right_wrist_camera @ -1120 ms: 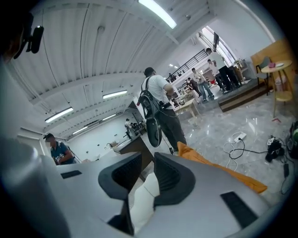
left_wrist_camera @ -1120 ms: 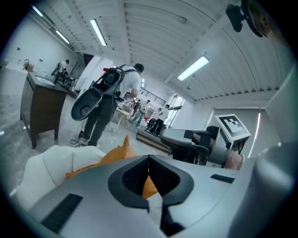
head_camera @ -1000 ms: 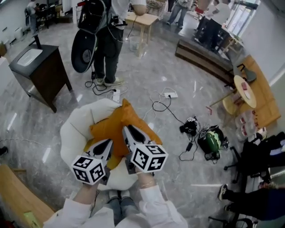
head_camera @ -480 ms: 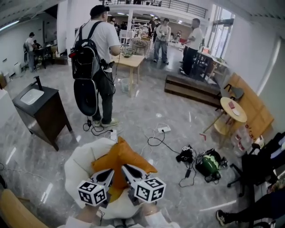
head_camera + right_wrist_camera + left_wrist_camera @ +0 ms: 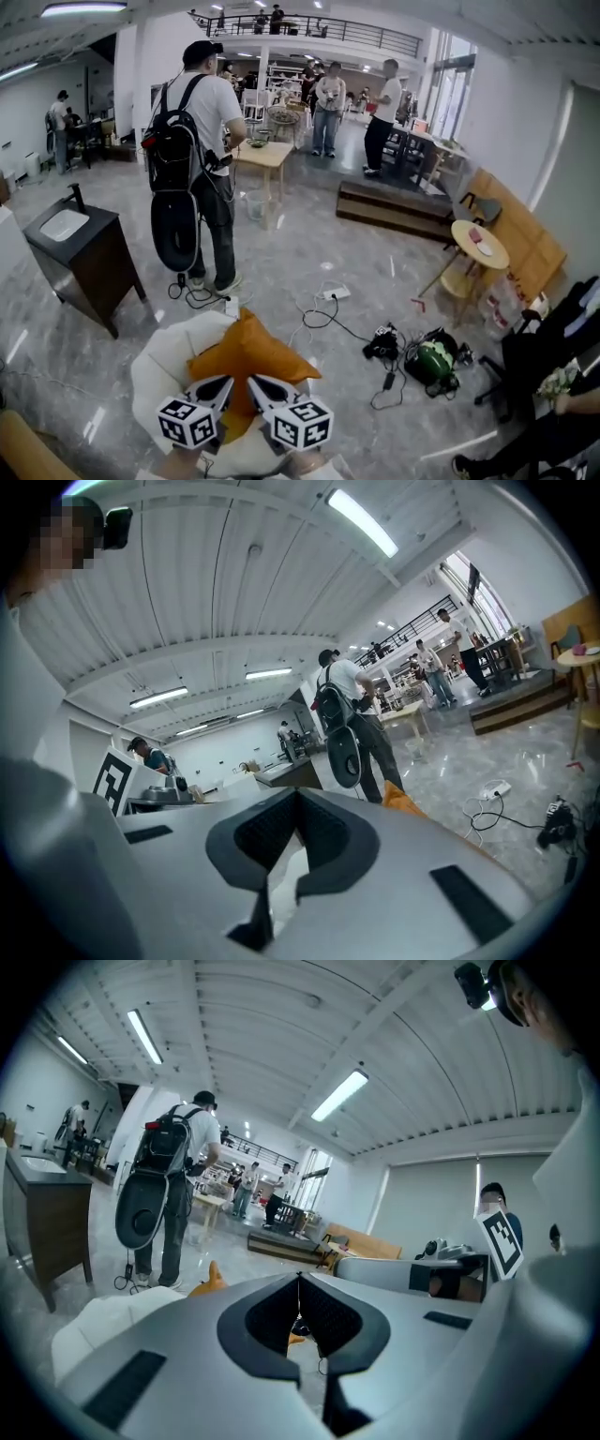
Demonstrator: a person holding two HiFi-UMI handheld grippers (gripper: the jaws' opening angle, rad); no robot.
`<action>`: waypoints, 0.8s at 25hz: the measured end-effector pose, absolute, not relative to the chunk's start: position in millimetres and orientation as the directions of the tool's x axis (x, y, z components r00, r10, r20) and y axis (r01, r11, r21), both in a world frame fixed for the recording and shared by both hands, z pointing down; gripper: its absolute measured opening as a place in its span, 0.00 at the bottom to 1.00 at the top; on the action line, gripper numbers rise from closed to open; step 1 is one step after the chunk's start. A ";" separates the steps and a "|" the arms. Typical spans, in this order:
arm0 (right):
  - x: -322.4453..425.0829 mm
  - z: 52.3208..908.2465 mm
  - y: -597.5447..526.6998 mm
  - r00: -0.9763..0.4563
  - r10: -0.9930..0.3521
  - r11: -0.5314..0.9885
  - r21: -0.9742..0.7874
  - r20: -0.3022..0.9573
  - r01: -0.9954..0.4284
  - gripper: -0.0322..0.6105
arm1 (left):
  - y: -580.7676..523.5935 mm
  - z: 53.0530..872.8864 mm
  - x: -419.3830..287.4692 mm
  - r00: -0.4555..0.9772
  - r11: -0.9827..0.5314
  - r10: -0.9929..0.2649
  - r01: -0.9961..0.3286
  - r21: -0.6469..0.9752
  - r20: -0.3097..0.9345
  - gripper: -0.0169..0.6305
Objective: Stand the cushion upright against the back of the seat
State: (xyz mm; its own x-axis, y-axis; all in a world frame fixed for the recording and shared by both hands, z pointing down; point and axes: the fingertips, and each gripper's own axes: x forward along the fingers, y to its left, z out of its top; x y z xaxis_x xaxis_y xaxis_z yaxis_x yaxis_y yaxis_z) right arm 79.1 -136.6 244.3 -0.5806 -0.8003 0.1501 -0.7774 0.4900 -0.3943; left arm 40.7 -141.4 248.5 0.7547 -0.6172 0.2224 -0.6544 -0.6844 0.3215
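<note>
Both pairs of jaws are closed on nothing. My left gripper [image 5: 226, 382] and right gripper [image 5: 255, 381] hang over the white seat's [image 5: 155, 361] near edge. The orange cushion [image 5: 248, 354] leans on it, one corner raised toward the far edge.

No words, brand names or numbers can be read anywhere. The only printed signs are black-and-white square markers. In the head view they stand on the left cube [image 5: 187, 424] of the left gripper [image 5: 223, 383] at seven o'clock, and on the right cube [image 5: 302, 424] of the right gripper [image 5: 257, 382] at six o'clock. They are block patterns, no letters.
</note>
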 end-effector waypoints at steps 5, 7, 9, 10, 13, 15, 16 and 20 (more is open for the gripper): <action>73.6 251.6 -122.8 -0.613 -0.773 0.521 -0.389 0.163 -0.760 0.07 | -130.0 251.3 34.9 0.762 -0.669 -0.619 -0.639 0.380 0.192 0.04; 77.5 249.3 -121.7 -0.603 -0.782 0.519 -0.372 0.159 -0.770 0.07 | -129.3 255.3 35.3 0.759 -0.667 -0.618 -0.644 0.375 0.205 0.04; 81.5 245.5 -119.0 -0.588 -0.793 0.514 -0.340 0.162 -0.787 0.07 | -126.5 259.1 37.7 0.757 -0.667 -0.610 -0.650 0.364 0.234 0.04; 82.2 243.8 -116.9 -0.580 -0.798 0.513 -0.319 0.164 -0.797 0.07 | -124.5 260.0 38.2 0.757 -0.666 -0.607 -0.651 0.363 0.244 0.04; 80.7 241.8 -113.7 -0.564 -0.811 0.516 -0.264 0.155 -0.815 0.07 | -122.4 261.1 39.1 0.760 -0.670 -0.602 -0.648 0.361 0.247 0.04; 80.8 238.4 -115.5 -0.551 -0.821 0.512 -0.237 0.146 -0.826 0.07 | -125.1 258.6 40.5 0.759 -0.675 -0.607 -0.649 0.351 0.235 0.04; 80.4 236.9 -116.2 -0.548 -0.824 0.511 -0.229 0.144 -0.829 0.07 | -125.9 256.6 40.8 0.757 -0.675 -0.612 -0.651 0.346 0.229 0.04; 72.6 234.9 -117.3 -0.549 -0.825 0.513 -0.229 0.133 -0.827 0.07 | -126.2 251.7 35.6 0.747 -0.671 -0.628 -0.661 0.336 0.217 0.04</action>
State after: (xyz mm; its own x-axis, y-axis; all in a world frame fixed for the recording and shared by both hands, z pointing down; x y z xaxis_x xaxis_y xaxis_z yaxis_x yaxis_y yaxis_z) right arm 72.6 -117.3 234.9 -0.5486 -0.8255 0.1325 -0.8272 0.5131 -0.2290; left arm 35.6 -126.2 251.7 0.7475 -0.6279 0.2168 -0.6610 -0.6710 0.3359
